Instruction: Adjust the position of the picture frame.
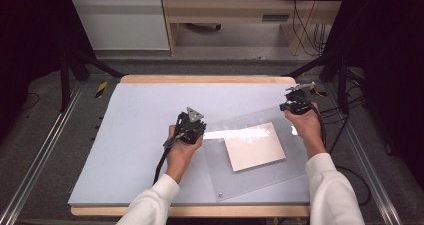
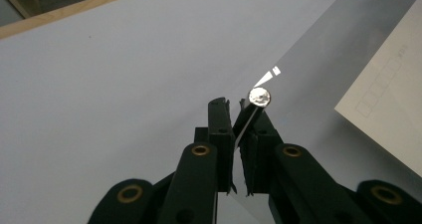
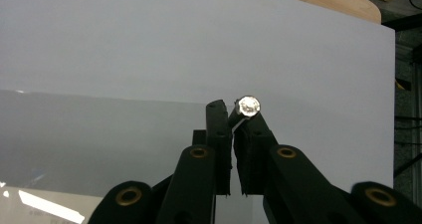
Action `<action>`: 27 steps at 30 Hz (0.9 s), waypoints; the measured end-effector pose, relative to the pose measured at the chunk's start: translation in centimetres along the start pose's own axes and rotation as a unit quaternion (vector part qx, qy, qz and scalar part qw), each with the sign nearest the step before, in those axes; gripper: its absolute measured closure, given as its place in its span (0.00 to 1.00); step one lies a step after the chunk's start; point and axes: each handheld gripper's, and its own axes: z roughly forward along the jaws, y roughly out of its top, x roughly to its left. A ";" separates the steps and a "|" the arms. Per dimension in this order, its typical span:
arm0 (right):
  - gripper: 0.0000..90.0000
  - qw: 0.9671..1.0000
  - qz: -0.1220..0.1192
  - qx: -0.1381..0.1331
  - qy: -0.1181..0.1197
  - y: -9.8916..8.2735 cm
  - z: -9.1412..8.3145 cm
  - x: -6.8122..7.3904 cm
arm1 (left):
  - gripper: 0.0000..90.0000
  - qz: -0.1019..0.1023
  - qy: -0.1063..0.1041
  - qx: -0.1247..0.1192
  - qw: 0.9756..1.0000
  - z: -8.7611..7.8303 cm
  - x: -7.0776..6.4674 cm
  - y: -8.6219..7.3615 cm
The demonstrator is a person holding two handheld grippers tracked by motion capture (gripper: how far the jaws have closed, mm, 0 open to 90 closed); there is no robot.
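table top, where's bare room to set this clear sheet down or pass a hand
Free: the left half of the pale table top, between its left edge and the left tongs; also the far strip toward the wooden edge. Crowded: the right front, where the clear sheet covers the paper, gripped by both the left and right tongs.

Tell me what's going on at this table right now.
A person holds a gripper in each hand and has a clear acrylic sheet pinched at two far corners. The left gripper and the right gripper are each shut on the sheet's edge, right by a silver corner screw. A pale paper lies under the sheet on the grey table mat.
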 end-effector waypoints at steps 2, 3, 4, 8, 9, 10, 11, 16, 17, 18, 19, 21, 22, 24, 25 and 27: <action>0.95 1.000 -0.004 0.002 0.002 0.2 -0.3 0.2 | 0.93 -0.002 0.001 0.000 1.000 -0.3 0.2 0.1; 0.95 1.000 -0.008 0.001 0.001 0.6 -0.8 0.7 | 0.93 -0.005 0.000 -0.002 1.000 -0.9 0.8 0.3; 0.95 1.000 -0.008 0.002 0.002 0.8 -1.1 1.0 | 0.93 -0.004 0.001 -0.001 1.000 -1.2 1.0 0.4; 0.95 1.000 -0.019 -0.001 0.008 1.6 -1.9 2.0 | 0.93 0.005 0.007 0.003 1.000 -2.2 2.2 0.9; 0.95 1.000 -0.023 0.000 0.007 1.8 -2.0 2.3 | 0.93 0.006 0.009 0.002 1.000 -2.4 2.4 1.0; 0.95 1.000 -0.025 -0.001 0.008 2.0 -2.1 2.6 | 0.93 0.007 0.012 0.002 1.000 -2.7 2.7 1.0; 0.95 1.000 -0.027 -0.002 0.009 2.2 -2.3 2.9 | 0.93 0.007 0.013 0.002 1.000 -2.9 3.0 1.1; 0.95 0.999 -0.039 -0.001 0.011 3.2 -3.1 4.6 | 0.93 0.008 0.016 0.004 1.000 -4.4 4.5 1.1; 0.95 0.999 -0.039 0.001 0.011 3.3 -3.3 5.0 | 0.93 0.010 0.018 0.004 1.000 -4.7 4.8 1.1; 0.95 0.999 -0.039 0.001 0.011 3.3 -3.3 5.0 | 0.93 0.010 0.018 0.004 1.000 -4.7 4.8 1.1; 0.95 0.999 -0.045 0.002 0.012 3.6 -3.6 5.8 | 0.93 0.009 0.017 0.004 1.000 -5.3 5.4 1.0; 0.95 0.999 -0.047 0.005 0.012 3.8 -4.0 6.6 | 0.93 0.014 0.016 0.006 1.000 -5.8 6.1 1.0; 0.95 0.999 -0.048 0.006 0.011 3.9 -4.2 7.0 | 0.93 0.016 0.016 0.008 1.000 -6.1 6.4 1.0; 0.95 0.999 -0.048 0.008 0.011 3.9 -4.4 7.7 | 0.94 0.023 0.016 0.012 1.000 -6.7 6.9 1.1; 0.95 0.999 -0.050 0.007 0.012 3.9 -4.5 8.0 | 0.94 0.023 0.018 0.013 0.999 -6.9 7.2 1.1; 0.95 0.999 -0.050 0.009 0.014 3.9 -4.7 8.7 | 0.94 0.025 0.017 0.015 0.999 -7.3 7.6 1.2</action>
